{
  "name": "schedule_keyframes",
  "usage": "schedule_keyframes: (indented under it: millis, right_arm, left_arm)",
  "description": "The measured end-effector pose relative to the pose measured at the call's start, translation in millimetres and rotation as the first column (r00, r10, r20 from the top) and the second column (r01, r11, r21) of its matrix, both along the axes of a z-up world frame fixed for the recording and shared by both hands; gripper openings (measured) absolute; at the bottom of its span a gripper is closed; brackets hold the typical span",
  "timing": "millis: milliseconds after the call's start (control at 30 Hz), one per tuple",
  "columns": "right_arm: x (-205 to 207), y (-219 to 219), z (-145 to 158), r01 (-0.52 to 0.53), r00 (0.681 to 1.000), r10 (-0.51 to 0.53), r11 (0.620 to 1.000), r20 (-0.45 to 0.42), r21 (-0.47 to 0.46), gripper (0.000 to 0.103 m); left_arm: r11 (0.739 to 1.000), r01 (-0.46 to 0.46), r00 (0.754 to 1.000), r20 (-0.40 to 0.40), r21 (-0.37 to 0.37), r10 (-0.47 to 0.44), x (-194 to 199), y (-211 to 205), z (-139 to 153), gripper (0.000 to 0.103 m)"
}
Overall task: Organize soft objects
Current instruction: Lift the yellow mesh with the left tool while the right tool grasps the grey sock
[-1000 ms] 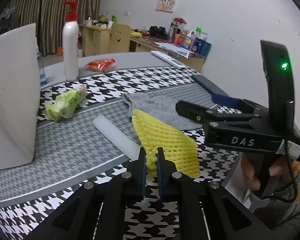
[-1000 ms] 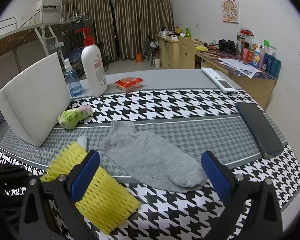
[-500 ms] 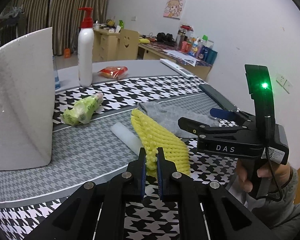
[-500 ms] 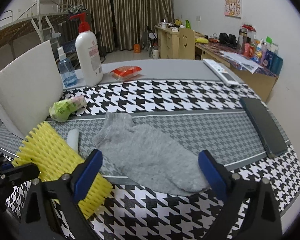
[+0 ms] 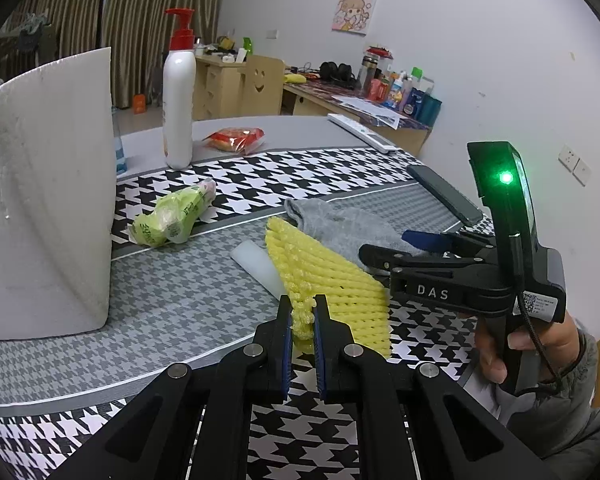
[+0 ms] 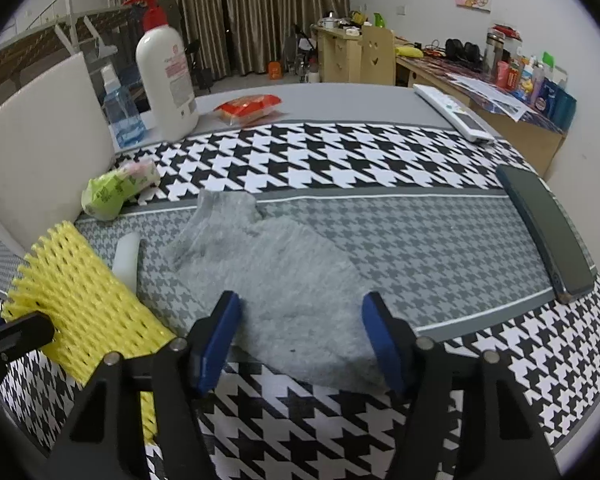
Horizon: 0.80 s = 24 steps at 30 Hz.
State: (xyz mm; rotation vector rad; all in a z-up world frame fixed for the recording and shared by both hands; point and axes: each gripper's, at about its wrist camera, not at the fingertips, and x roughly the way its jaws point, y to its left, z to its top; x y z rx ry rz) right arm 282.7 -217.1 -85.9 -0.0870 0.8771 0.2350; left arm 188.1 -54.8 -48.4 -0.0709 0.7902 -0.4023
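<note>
Jaws of the left gripper [image 5: 302,318] are clamped on the yellow foam net [image 5: 324,280]. The right gripper [image 6: 300,320] has just been closing, pads still apart around the grey sock [image 6: 268,276] on the table [image 6: 420,248]. Next, I judge, it must squeeze the sock's near end and lift.

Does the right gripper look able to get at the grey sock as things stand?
Probably yes. The right gripper hangs over the toe end of the grey sock, its jaws just closing with the sock between them and nothing lying on it. The yellow foam net sits off to one side.
</note>
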Motion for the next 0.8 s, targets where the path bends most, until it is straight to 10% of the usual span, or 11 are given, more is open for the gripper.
schedule_keyframes:
  millis: [200,400,800]
  right_arm:
    - [-1.7,6.9,-0.5,-0.023,1.000,0.023,0.999,0.002,-0.036,0.060]
    - [-2.5,7.0,2.0,-0.023,1.000,0.023,0.999,0.001,-0.035,0.015]
    - [-17.7,-0.9,28.6,-0.017,0.998,0.013,0.998,0.062,0.066,0.011]
  left_arm:
    - [1.000,-0.008,1.000,0.008,0.004,0.008,-1.6,3.1,0.3,0.010]
    - [1.000,-0.015,1.000,0.019,0.004,0.015,-6.3,5.3,3.1,0.010]
    - [0.999,-0.038,0.996,0.081,-0.001,0.038,-19.6,15.7,20.5,0.010]
